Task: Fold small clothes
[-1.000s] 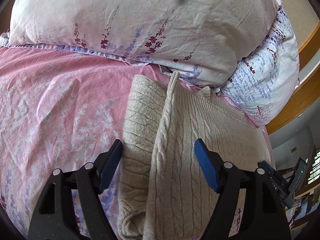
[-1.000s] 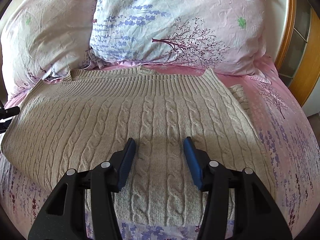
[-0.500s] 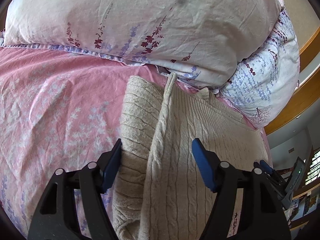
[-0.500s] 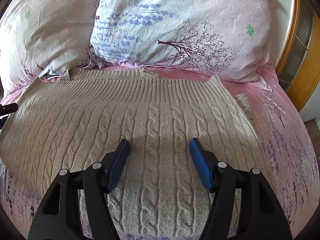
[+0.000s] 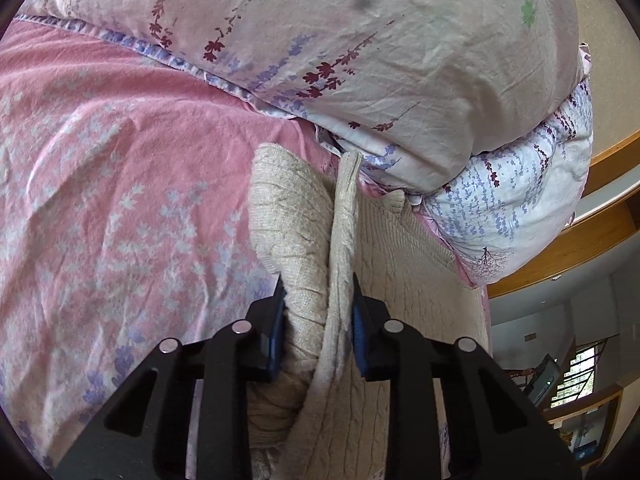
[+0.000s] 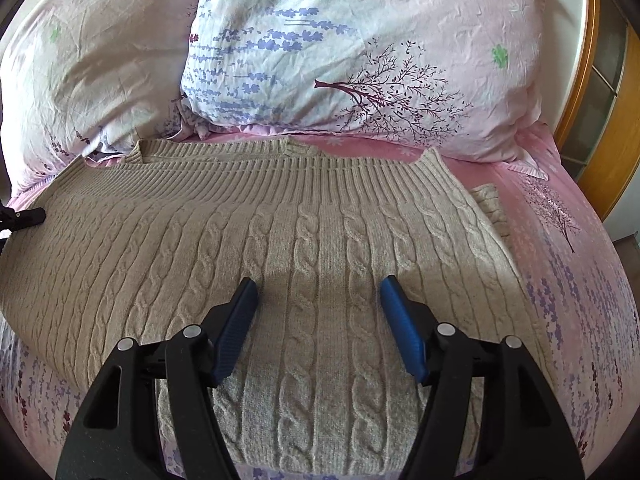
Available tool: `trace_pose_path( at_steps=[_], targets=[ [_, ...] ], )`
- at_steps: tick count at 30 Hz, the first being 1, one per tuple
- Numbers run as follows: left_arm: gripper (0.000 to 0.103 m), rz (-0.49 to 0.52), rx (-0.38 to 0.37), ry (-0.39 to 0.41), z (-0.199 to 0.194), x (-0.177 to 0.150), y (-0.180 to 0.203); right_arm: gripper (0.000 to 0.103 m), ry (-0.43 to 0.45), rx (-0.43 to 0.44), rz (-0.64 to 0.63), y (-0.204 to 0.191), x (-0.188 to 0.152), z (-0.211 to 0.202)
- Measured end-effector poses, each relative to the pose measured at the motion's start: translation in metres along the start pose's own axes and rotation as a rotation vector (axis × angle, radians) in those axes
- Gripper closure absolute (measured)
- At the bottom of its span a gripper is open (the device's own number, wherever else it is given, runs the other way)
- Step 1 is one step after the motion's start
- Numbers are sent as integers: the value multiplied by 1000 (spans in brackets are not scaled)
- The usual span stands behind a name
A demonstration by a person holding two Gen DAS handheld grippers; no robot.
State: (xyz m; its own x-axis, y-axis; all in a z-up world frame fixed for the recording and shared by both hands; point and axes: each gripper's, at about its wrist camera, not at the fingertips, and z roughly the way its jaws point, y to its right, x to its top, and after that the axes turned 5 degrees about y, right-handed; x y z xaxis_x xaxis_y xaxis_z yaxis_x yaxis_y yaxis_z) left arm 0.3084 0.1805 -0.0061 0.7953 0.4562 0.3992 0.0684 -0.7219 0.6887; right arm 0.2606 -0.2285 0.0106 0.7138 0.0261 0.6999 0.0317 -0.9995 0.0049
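Observation:
A beige cable-knit sweater (image 6: 280,232) lies flat on the pink bed sheet (image 6: 560,220), its ribbed hem toward the pillows. In the left wrist view the sweater (image 5: 400,280) has its side edge and a folded-in sleeve (image 5: 288,208) bunched into a ridge. My left gripper (image 5: 318,300) is closing on that ridge, and both blue pads press the knit between them. My right gripper (image 6: 318,296) hovers open low over the middle of the sweater with only flat knit beneath it. The tip of the left gripper (image 6: 24,216) shows at the sweater's left edge.
Two floral pillows (image 6: 360,60) are piled right behind the sweater, and one large pillow (image 5: 360,60) overhangs its far corner. Pink sheet (image 5: 120,160) spreads to the left. A wooden bed frame (image 6: 612,120) runs along the right side.
The left gripper's jaws have drawn together from wide apart and now pinch the sweater's side fold, with a slight roll. The right gripper's jaws have widened a little over the sweater.

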Motion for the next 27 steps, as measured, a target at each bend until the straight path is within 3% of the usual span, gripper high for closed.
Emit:
trace_pose_path(
  at_steps=[4, 7, 16, 21, 27],
  targets=[
    [83, -25, -28, -7, -1, -2, 2, 37, 0, 3, 2, 0, 0, 0],
    [85, -63, -125, 7, -4, -3, 13, 37, -3, 20, 18, 3, 1, 0],
    [86, -27, -319, 65, -9, -6, 90, 37, 19, 126, 130, 30, 5, -11],
    [87, -9, -386, 36, 11, -19, 136, 37, 64, 186, 216, 62, 5, -23],
    [87, 15, -444, -38, 62, -46, 201, 36, 92, 300, 345, 112, 5, -31]
  ],
)
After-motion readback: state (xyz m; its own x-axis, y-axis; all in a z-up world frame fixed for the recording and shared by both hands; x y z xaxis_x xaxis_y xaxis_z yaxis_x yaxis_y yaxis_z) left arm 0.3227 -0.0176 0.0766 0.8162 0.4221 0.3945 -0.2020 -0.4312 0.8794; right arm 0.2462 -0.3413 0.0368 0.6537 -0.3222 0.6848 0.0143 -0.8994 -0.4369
